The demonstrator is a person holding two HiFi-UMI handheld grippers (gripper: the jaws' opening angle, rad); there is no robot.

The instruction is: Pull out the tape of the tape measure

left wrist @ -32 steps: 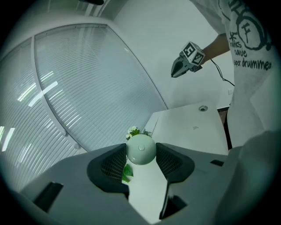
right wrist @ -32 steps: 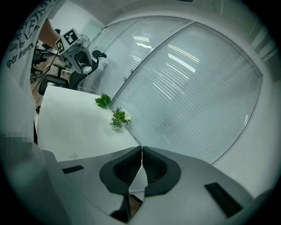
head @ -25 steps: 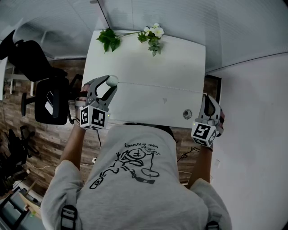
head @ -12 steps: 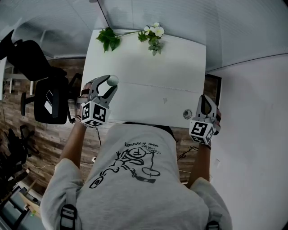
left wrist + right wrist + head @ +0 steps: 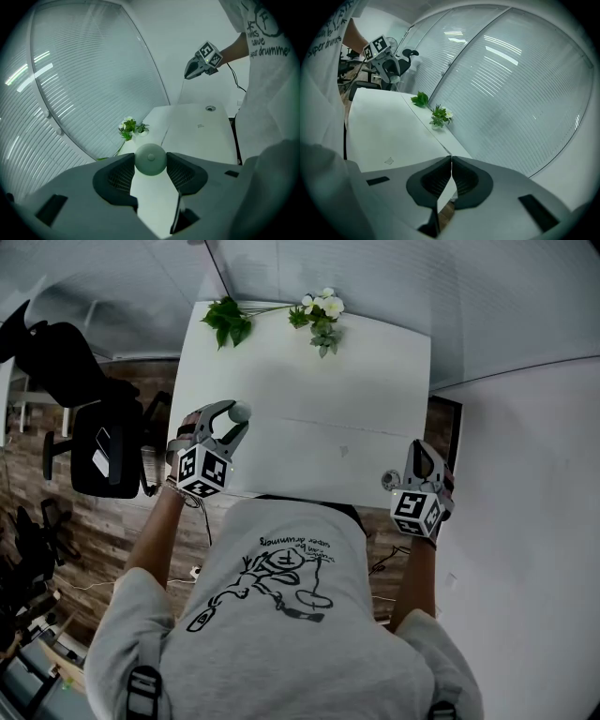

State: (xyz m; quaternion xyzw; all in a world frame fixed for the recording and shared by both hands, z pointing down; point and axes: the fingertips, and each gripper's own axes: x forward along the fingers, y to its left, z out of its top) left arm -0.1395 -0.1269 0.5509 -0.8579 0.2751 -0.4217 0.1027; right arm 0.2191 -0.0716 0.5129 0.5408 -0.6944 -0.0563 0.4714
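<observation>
A dark office chair stands off the white surface at its 9 o'clock side. At the surface's 8 o'clock edge, the left tongs grip the tape measure, a small round pale case. It sits squarely between the ribbed pads, one pad pressing each side, above the surface's near-left part. No drawn-out tape can be made out.

Along the far edge lie a leafy sprig at 11 o'clock and white flowers at 12 o'clock. A round grommet is set in the surface near 4 o'clock. Just beside it, the right tongs hang over the near-right corner, closed pad to pad. Whether anything thin is pinched there cannot be told.
</observation>
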